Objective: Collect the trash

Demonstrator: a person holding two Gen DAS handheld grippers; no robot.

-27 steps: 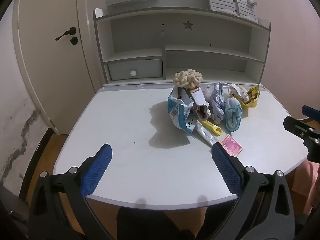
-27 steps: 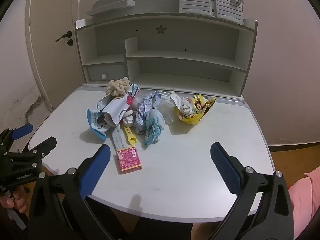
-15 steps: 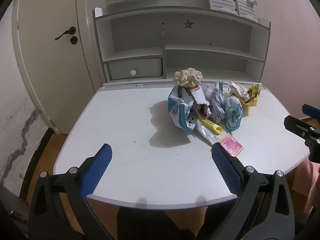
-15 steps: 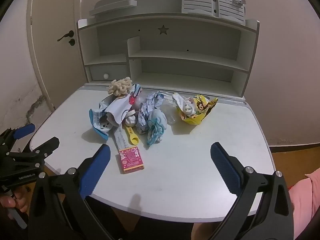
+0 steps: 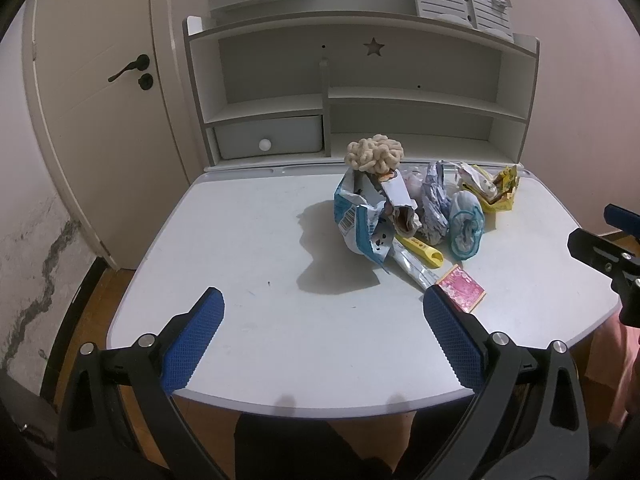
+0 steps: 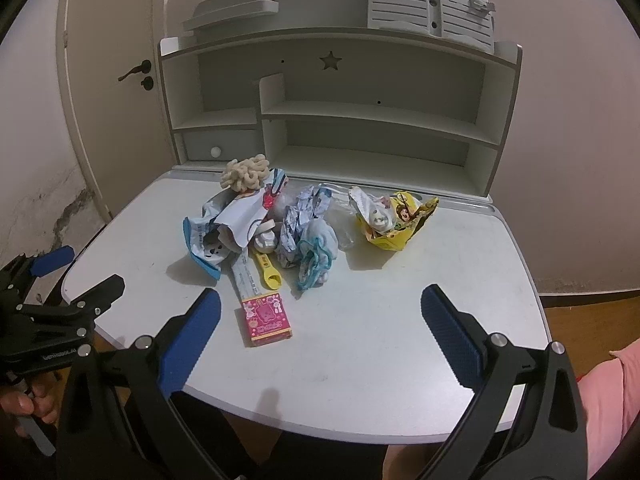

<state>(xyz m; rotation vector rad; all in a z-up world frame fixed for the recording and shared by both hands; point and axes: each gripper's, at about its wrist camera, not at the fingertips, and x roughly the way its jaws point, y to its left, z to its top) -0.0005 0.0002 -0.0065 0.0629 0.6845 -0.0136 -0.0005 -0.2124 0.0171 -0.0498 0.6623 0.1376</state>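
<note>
Vs 0.9 s ago: almost no change. Trash pile sits slightly larger and lower in both wrist views, so both cameras a touch closer to the desk. No item shifted. Jaw spread same as before on both.

Left gripper: jaws spread wide, nothing between them, hovering over the near desk edge. Right gripper: jaws spread wide, nothing held, also over the near edge.

Trash clustered at centre-back of the desk, in front of the shelf unit:
- blue-white bag, crumpled, at the pile's left end, beige puffy lump on top at the back
- silver wrapper and teal-edged wrapper mid-pile, touching each other
- yellow pack at the right end, just apart from the rest
- yellow stick and white strip poking out toward the near side
- pink box nearest, lying flat, apart from the pile

Relative to jaws: in the left view, pink box just beyond the tip of the right-hand finger, the rest of the pile farther back and right of centre. In the right view, pink box lies between the fingers, close to the left-hand one; pile beyond it, left of centre. No contact anywhere.
</note>
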